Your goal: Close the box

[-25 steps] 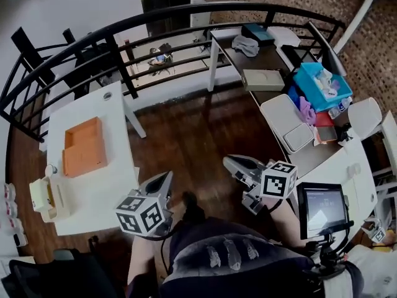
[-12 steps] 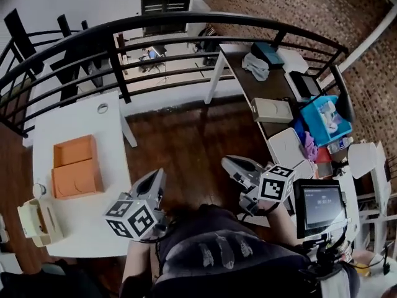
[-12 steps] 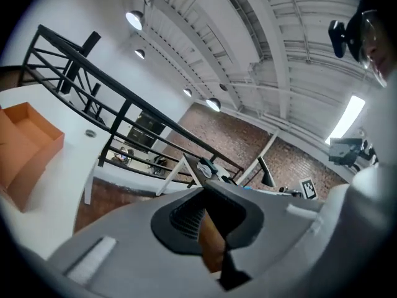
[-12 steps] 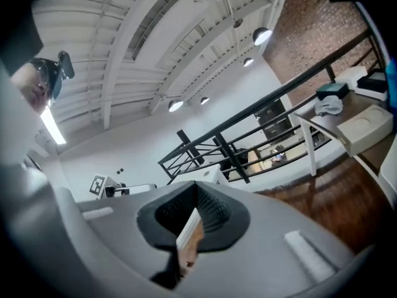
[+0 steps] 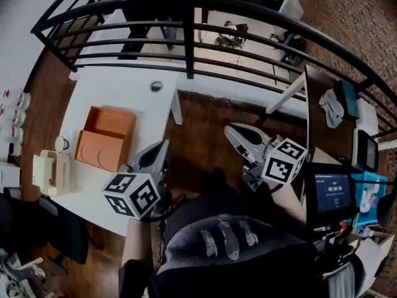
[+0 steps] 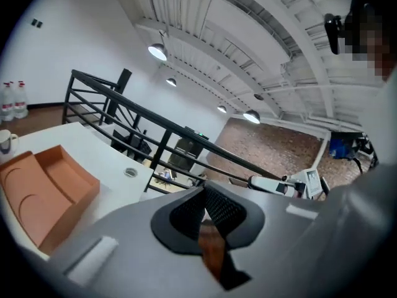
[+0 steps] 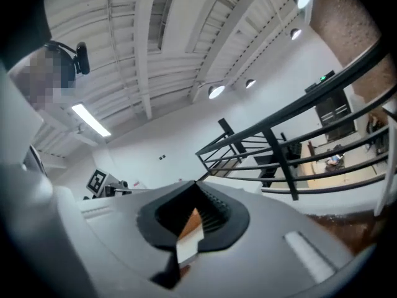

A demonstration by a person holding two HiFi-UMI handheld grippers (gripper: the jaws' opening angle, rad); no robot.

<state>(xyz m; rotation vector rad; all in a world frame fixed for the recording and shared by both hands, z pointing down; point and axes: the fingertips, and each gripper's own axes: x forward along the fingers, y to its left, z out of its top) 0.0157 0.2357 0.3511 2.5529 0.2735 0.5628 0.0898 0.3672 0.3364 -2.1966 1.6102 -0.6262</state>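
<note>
The orange box [image 5: 104, 139] lies open on the white table [image 5: 133, 98], its lid folded flat toward me; it also shows low at the left as the box [image 6: 44, 189] in the left gripper view. My left gripper [image 5: 165, 143] hangs over the table's near right edge, a little right of the box, jaws together and empty. Its tips [image 6: 201, 189] point past the box toward the railing. My right gripper [image 5: 231, 130] is over the wooden floor, well right of the table, also shut and empty; its view [image 7: 195, 184] faces the railing and ceiling.
A cream device [image 5: 47, 172] and a mug [image 5: 61, 143] stand left of the box. A black railing [image 5: 186, 36] runs behind the table. A screen [image 5: 335, 194] and a cluttered desk [image 5: 347, 104] are on the right. Dark wooden floor [image 5: 205, 120] lies between them.
The head view has swung left, so the table and box now lie nearer the left gripper. Both grippers stay shut, and both gripper views have turned left.
</note>
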